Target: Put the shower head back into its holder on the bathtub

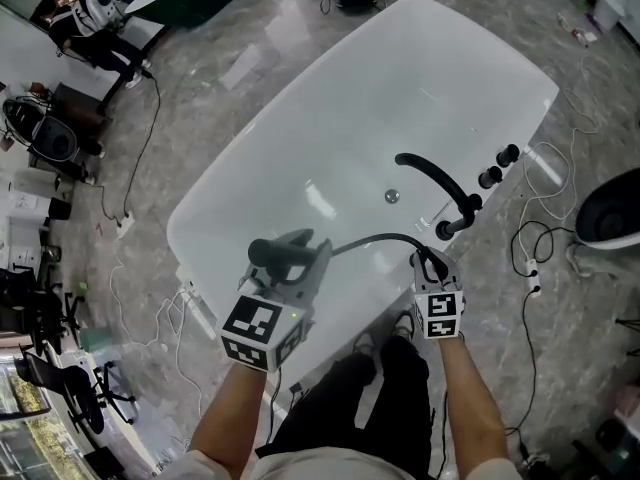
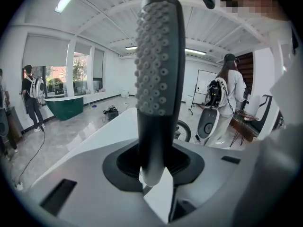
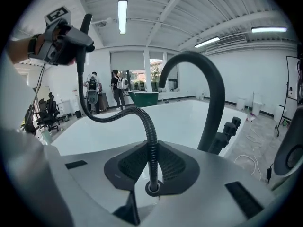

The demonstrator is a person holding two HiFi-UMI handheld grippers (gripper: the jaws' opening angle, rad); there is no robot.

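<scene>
Left gripper [image 1: 292, 273] clamped on the shower head [image 2: 158, 70]: pads on the lower handle, nozzle face toward that gripper's camera, head standing up out of the jaws. We hold it near us, over the near rim of the bathtub [image 1: 330, 118], left of the fittings. Right gripper [image 1: 431, 265] pinched on the hose [image 1: 375, 240], jaws closed round it just above a ring [image 3: 152, 188] where the hose disappears. Can't tell whether that ring is the holder's mouth or a collar on the hose.

Status, our read: head not seated. It's up in the air, well apart from the dark socket [image 1: 447, 229] just beyond the right gripper's tip on the right rim, which we take for the holder. Hose arcs free between the two grippers, so slack is out. Left to do: feed slack back down, bring head across to the right, line up handle with socket, drop it in, let go with both. Roughly mid-task, nothing final done yet.

Counts, near to far:
- grippers: 2, both loaded
- shower head: 1
- hose: 1
- white bathtub: 1, with one drain [image 1: 392, 196]
- curved black spout [image 1: 430, 173]: 1, right rim
- knobs [image 1: 508, 154]: 2 clear in head view, beyond the spout; right gripper view hints at a third, not sure
- green tub [image 2: 64, 105]: 1, far by the windows
- people: at least 2 far off, standing
</scene>
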